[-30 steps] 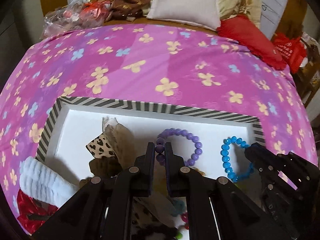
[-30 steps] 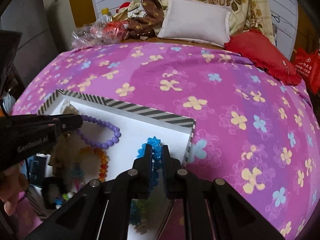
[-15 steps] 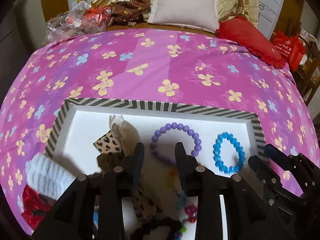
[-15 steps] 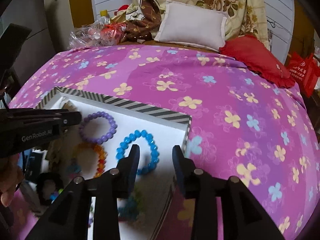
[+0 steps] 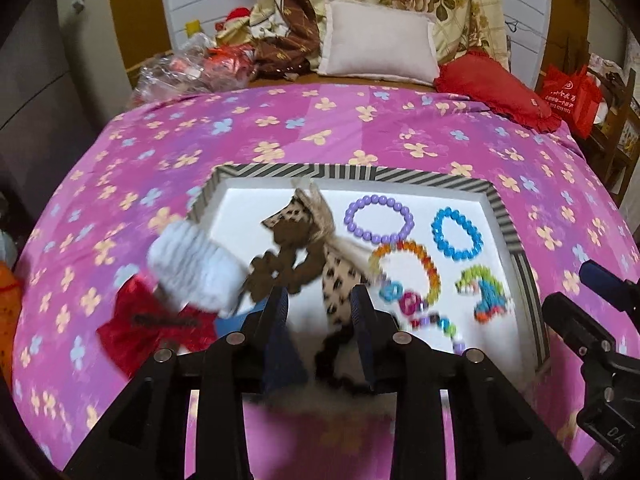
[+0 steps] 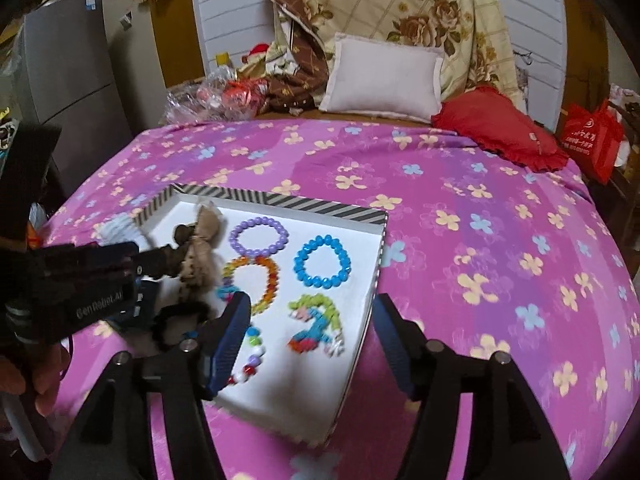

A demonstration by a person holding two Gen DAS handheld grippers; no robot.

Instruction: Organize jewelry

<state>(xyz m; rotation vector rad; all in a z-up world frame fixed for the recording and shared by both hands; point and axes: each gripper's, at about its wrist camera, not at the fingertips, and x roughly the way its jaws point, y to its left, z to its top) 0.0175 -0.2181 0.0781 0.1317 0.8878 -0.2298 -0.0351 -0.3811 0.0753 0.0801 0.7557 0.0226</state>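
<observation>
A: Left gripper (image 5: 318, 306) and right gripper (image 6: 312, 320)?
B: Both spread wide, holding nothing.
A: Round purple bead bracelet (image 5: 378, 219), round blue bead bracelet (image 6: 322, 262)?
B: Side by side, apart, inside white striped-rim tray (image 6: 280, 199).

Left tongs (image 5: 318, 306): black frame, angular struts w/ triangular cutouts, silver screws at the joints, dark blue pads inside the fingers (image 5: 276, 312). Right tongs (image 6: 312, 320): same build, black w/ silver screws, blue pads. From the right cam, the left unit's black body carries white lettering, "GenRobot.AI". Some reddish skin at lower left.
</observation>
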